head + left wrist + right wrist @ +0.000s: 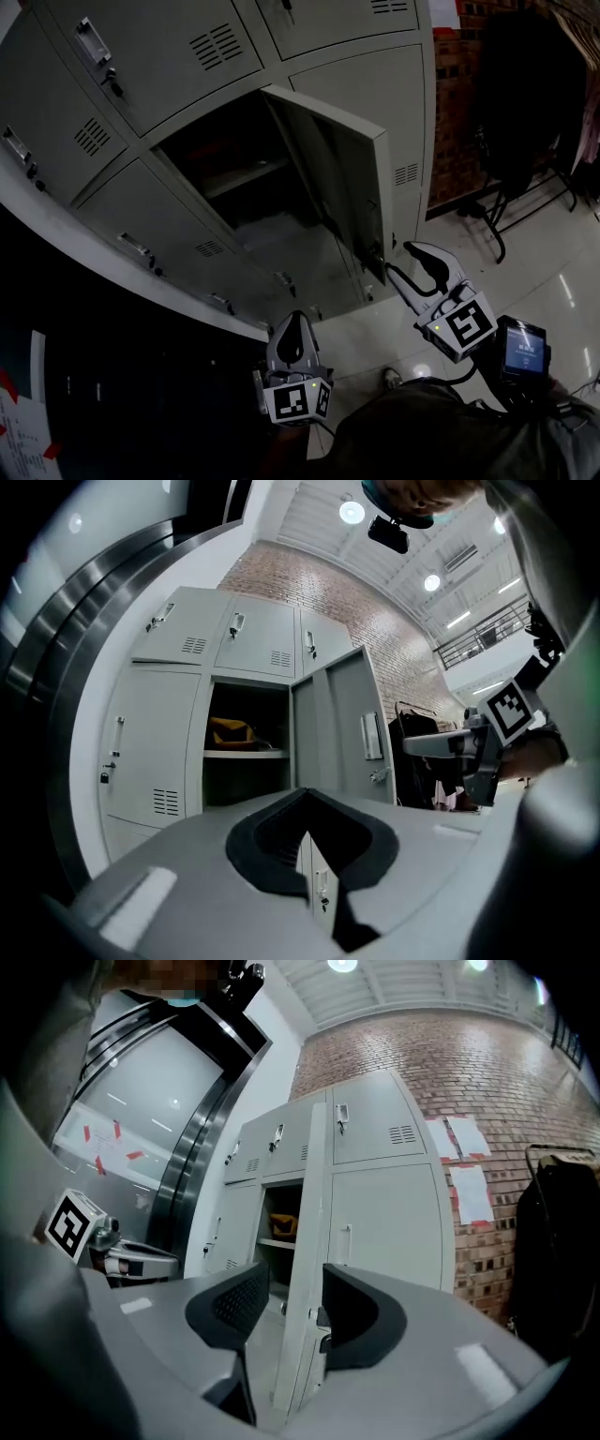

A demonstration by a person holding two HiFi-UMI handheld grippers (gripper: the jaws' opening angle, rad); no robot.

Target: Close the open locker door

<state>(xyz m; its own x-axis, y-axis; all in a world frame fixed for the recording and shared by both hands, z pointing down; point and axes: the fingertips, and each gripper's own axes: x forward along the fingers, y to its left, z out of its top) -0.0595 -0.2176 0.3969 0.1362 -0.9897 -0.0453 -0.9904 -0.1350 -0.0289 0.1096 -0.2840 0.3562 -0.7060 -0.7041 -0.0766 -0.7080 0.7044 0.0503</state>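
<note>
The grey locker bank (178, 56) has one compartment standing open. Its door (328, 159) swings out toward me, with the latch at the free edge. My right gripper (405, 251) is at the lower part of that edge. In the right gripper view the door edge (305, 1241) runs up between the wide-apart jaws of my right gripper (295, 1288), and the pads do not clearly press on it. My left gripper (296, 323) hangs low in front of the bottom lockers, shut and empty (305, 799). A yellow object (230, 731) lies on the shelf inside.
A clothes rack with dark garments (525, 94) stands to the right, by the brick wall (455, 112). Glossy floor tiles (553, 281) spread below it. The person's shoe (391, 378) is on the floor near the lockers. A dark curved wall (112, 375) bounds the left.
</note>
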